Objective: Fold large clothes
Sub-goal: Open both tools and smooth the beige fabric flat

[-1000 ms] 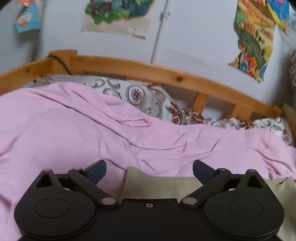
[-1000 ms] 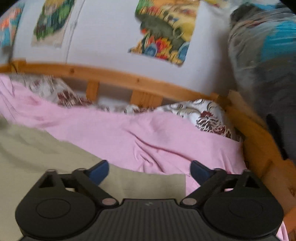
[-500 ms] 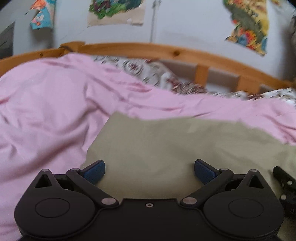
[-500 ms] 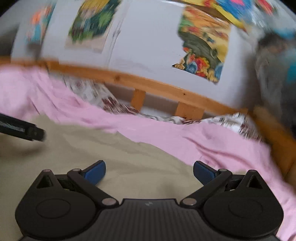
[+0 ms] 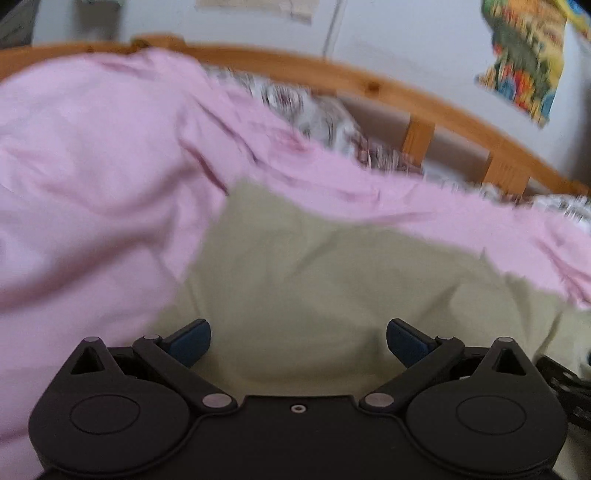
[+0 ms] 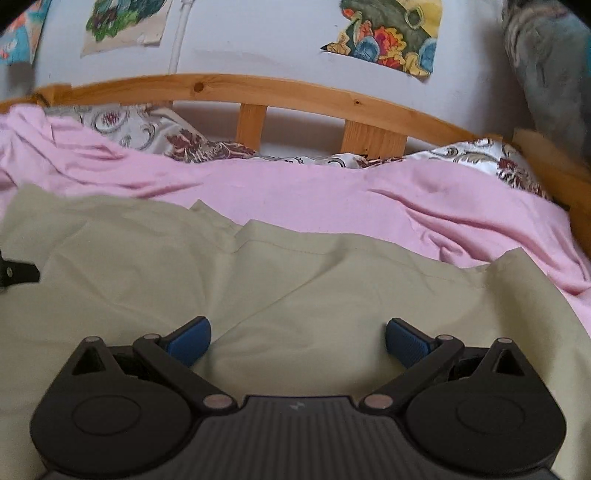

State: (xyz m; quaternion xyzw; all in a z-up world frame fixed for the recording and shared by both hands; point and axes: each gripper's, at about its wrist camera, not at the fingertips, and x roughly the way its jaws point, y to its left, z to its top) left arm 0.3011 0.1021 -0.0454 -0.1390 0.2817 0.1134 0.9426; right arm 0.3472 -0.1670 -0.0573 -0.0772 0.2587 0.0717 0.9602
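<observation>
khaki garment [image 6: 258, 280] spread flat ahead of my jaws for folding; left gripper [image 5: 298, 341] and right gripper [image 6: 298, 341] both gape wide, holding nothing.

Garment [image 6: 258, 280]: pale olive-beige, plain; sheet [image 6: 332, 192] beneath it: solid pink. Pillows [image 6: 155, 129]: white-grey ground with maroon floral medallions and scrollwork; bed frame [image 6: 258, 86]: honey-coloured wood with dark knots; wall [image 6: 258, 33]: pale grey-white, hung with multicoloured pictures [image 6: 391, 33] (greens, yellows, blues, orange-red). Gripper bodies: black, with blue finger pads [image 6: 188, 341].
</observation>
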